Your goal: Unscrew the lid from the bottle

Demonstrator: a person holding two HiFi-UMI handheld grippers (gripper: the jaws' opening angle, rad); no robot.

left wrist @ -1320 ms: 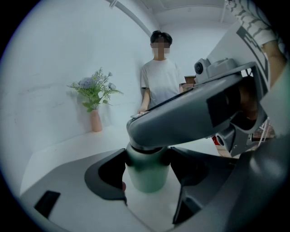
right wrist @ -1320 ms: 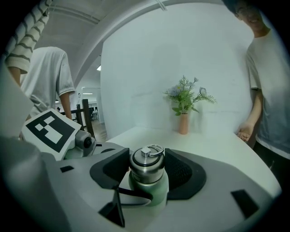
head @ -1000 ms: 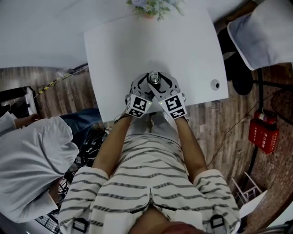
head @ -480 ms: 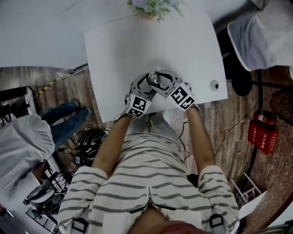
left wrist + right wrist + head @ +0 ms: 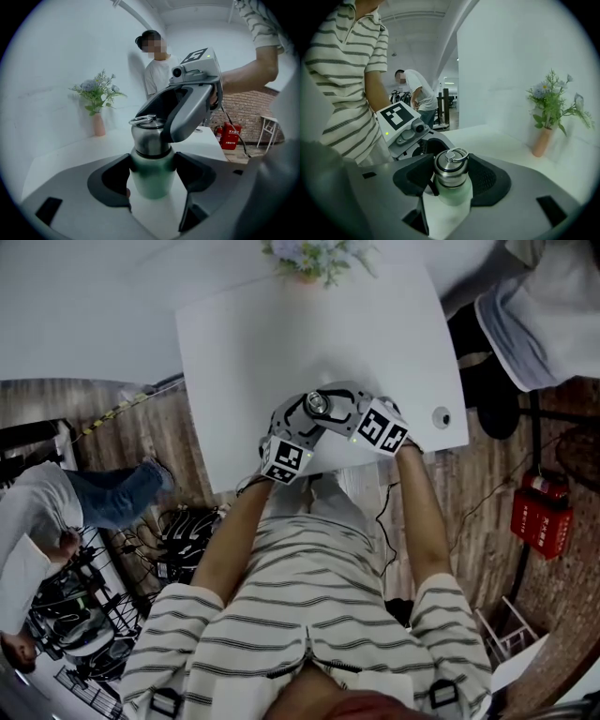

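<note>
Bottle [image 5: 452,193]: its green body is pinched by the left gripper [image 5: 152,174], so it is kept from turning.
Lid [image 5: 149,137]: it is pinched by the right gripper [image 5: 450,174], seemingly for unscrewing; not yet off.

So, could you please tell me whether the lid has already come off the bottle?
No, in the right gripper view the lid sits on top of the green bottle.

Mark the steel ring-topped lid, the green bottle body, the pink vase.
Steel ring-topped lid [image 5: 451,174]: right gripper view, side wall.
Green bottle body [image 5: 152,176]: left gripper view, front.
Pink vase [image 5: 542,140]: right gripper view, belly.
</note>
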